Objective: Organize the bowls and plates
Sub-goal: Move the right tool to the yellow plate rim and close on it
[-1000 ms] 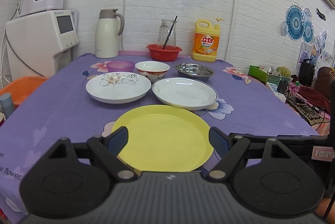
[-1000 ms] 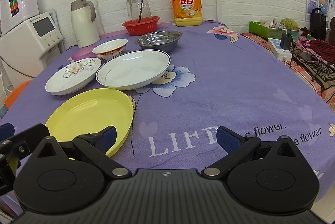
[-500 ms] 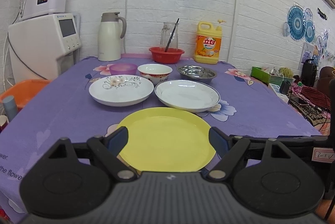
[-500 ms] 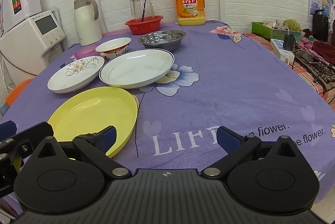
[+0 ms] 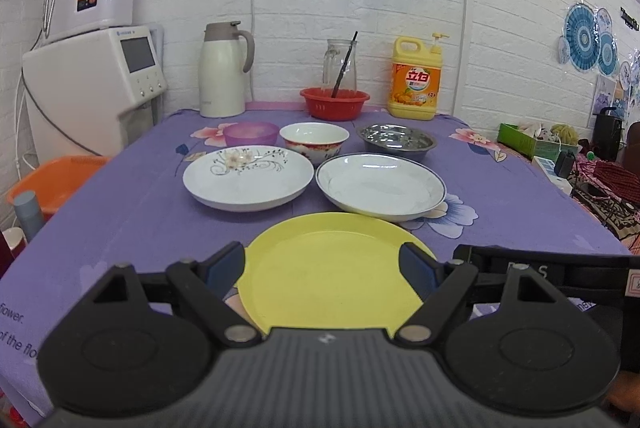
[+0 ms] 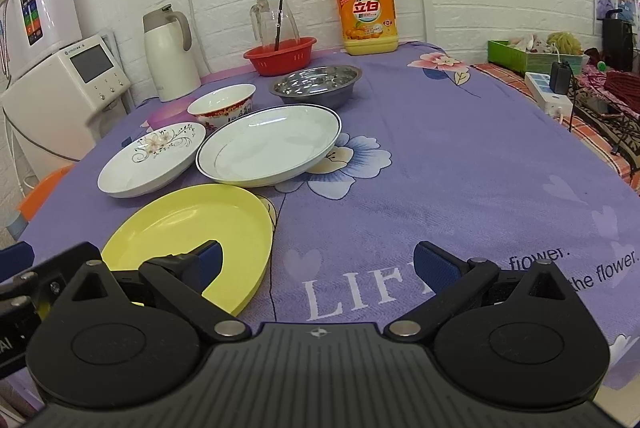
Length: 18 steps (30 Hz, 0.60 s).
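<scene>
Little has changed over the last second: in both wrist views the dishes have only slid a little within the frame, and nothing on the worktop [image 5: 120, 212] has been lifted or stacked. The left gripper [image 5: 324, 268] stays spread and empty, low in its frame, over the near edge of the yellow plate [image 5: 332, 272]. The right gripper [image 6: 316, 264] is likewise spread, holding nothing. The floral plate [image 5: 248, 174], blue-rimmed plate [image 5: 380, 186], red-patterned bowl [image 5: 314, 140], purple bowl [image 5: 251, 133] and steel bowl [image 5: 396, 140] sit separately mid-frame. Sorting, I judge, has not begun.
</scene>
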Tool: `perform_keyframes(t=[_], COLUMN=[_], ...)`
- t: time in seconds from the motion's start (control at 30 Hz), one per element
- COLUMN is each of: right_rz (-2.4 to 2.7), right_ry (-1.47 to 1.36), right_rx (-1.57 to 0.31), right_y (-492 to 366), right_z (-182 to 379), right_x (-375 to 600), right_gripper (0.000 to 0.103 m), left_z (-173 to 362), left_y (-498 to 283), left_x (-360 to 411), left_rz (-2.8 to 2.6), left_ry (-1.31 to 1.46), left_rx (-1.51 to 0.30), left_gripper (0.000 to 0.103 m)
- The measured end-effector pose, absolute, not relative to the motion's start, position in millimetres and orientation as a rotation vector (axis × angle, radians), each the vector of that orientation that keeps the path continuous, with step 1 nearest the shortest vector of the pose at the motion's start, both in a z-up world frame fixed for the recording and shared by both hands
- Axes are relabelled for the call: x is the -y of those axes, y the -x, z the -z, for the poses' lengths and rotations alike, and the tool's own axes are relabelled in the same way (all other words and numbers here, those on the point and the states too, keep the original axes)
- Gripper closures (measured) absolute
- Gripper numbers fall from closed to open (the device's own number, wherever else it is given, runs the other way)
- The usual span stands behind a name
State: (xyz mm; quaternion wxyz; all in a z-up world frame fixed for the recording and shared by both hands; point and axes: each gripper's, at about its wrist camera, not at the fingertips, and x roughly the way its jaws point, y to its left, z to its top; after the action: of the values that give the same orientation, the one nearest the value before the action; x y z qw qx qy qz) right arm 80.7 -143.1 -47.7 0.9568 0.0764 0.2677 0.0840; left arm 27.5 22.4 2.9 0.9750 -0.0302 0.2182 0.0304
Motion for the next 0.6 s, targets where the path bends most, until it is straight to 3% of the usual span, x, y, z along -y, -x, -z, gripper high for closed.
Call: perform_keyframes(t=[0.6], right_rz=[-0.318], right_ry=[-0.014], right_rx=[-0.620], right_y=[-135.4], right_z=[59.2], right_x=[108.0], right_gripper=[0.000], left_z=[28.4], left_y=[-111.4], left_x=[-101.0], left_rz=[-0.066], left_ry=[0.157], left_rx=[-0.649], left_gripper=[0.022])
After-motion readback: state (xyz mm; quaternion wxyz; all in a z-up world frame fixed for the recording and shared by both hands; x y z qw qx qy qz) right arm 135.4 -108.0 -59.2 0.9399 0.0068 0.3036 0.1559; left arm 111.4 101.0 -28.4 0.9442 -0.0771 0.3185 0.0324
